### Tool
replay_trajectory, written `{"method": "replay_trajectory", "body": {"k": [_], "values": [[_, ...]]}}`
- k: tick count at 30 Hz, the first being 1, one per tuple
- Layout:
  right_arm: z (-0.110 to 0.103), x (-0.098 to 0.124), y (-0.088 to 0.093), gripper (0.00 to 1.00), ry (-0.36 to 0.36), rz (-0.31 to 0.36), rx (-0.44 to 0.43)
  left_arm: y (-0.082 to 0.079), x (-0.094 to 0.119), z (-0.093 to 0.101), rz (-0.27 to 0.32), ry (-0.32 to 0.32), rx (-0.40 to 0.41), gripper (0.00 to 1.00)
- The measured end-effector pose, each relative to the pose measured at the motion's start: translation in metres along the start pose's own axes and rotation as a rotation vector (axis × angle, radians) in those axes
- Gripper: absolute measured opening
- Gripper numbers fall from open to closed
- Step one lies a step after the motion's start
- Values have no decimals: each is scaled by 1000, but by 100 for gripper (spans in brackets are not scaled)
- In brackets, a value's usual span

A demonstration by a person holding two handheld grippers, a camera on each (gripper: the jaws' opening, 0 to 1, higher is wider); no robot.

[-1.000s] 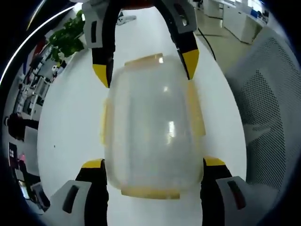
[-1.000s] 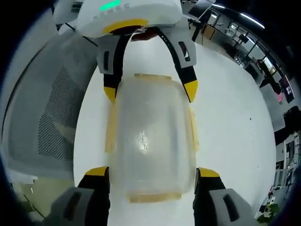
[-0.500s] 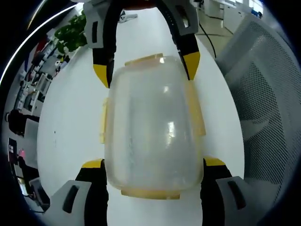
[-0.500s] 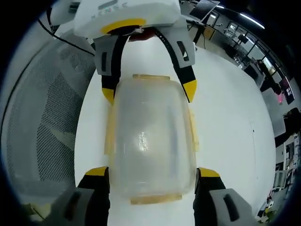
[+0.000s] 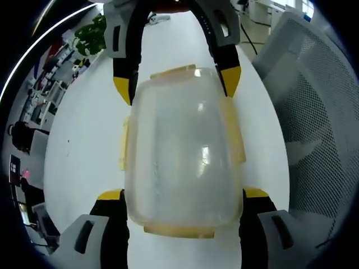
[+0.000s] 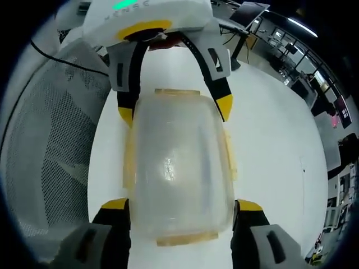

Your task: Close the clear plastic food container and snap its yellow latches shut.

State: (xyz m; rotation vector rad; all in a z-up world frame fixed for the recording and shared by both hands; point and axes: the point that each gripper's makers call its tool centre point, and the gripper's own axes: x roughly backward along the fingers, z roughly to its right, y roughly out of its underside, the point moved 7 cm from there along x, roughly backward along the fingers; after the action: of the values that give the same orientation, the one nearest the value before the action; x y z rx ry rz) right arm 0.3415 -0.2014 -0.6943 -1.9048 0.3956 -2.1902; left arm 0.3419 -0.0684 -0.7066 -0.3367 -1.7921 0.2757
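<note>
In the left gripper view, the left gripper (image 5: 179,196) has its fingers spread wide, one on each side of the near end of the clear plastic food container (image 5: 182,151), close against its walls, though I cannot tell whether they press on it. The container sits on the white surface (image 5: 84,151), between the two grippers, with its lid already down over the body. Its yellow latches (image 5: 233,131) show along the long sides and at both ends; those on the sides seem to stand slightly out from the wall, so I judge the lid is on and at least some latches are left to snap, though the frosted plastic makes this uncertain. I can make out nothing inside it; it looks empty. At the far end, the right gripper (image 5: 176,84) reaches in from the top, its yellow-tipped fingers likewise spread astride the container's corners. In the right gripper view the same arrangement appears mirrored: the right gripper (image 6: 179,204) straddles the near end of the container (image 6: 176,168) and the left gripper (image 6: 171,109) the far end. Beyond the surface, a mesh chair (image 5: 320,129) stands beside it.
</note>
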Motion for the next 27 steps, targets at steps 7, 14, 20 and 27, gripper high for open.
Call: {"method": "replay_trajectory", "body": {"k": [7,14,20,27], "values": [[6,1,1,73,0,9,1,0,-1,-6,4,-3,9,79],[14,0,2,73,3,15,-3,0,-3,-14,8,0,8,79],[26,-2,1,73,3,14,-6,1,-5,-24,12,1,6,79],[39,-4,0,73,3,10,-5,3,-9,-38,17,0,7,79]]}}
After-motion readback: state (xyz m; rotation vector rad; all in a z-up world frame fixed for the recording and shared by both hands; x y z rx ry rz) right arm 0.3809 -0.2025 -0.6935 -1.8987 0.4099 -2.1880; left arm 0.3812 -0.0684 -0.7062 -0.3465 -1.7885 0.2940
